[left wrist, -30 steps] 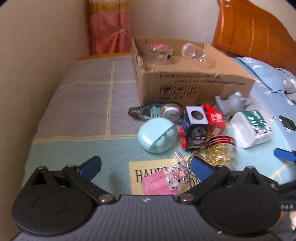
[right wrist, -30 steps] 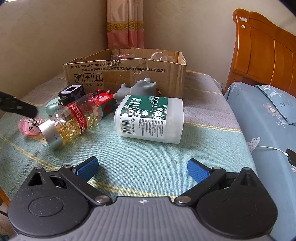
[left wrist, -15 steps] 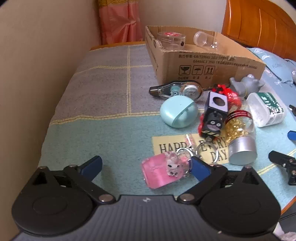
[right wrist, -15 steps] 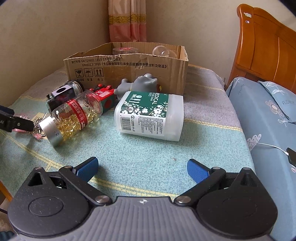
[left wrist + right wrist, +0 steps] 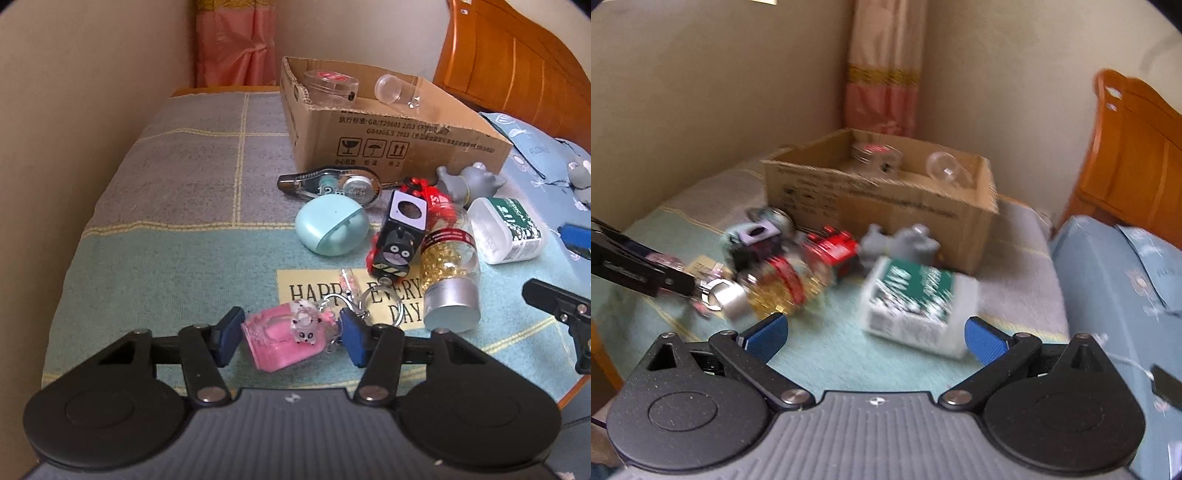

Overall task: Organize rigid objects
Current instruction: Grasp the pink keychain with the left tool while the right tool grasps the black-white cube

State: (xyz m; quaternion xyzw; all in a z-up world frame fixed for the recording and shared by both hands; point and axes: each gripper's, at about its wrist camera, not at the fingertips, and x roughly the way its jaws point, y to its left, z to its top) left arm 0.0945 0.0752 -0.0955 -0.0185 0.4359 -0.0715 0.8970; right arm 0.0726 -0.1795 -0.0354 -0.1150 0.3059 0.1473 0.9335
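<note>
A pink keychain bottle [image 5: 280, 343] with a small animal charm lies on the teal cloth, between the blue pads of my left gripper [image 5: 290, 340]. The jaws are closing on it, and the pads touch both of its ends. Behind it lie a gold-capsule bottle [image 5: 448, 277], a black toy train [image 5: 399, 236], a mint round case [image 5: 332, 225] and a correction tape [image 5: 332, 182]. My right gripper [image 5: 875, 338] is open with nothing in it, just short of the white medical bottle [image 5: 916, 306]. That view is blurred.
An open cardboard box [image 5: 388, 147] at the back holds two clear containers. A grey elephant toy [image 5: 469, 181] sits in front of it. A wall runs along the left, with a wooden headboard [image 5: 1137, 177] and blue bedding [image 5: 1108, 288] to the right. The table edge is close at the front.
The left jaws have gone from wide open to closed in on the pink bottle, which is now centred between them. The right gripper has risen and rolled, and its view is blurred.
</note>
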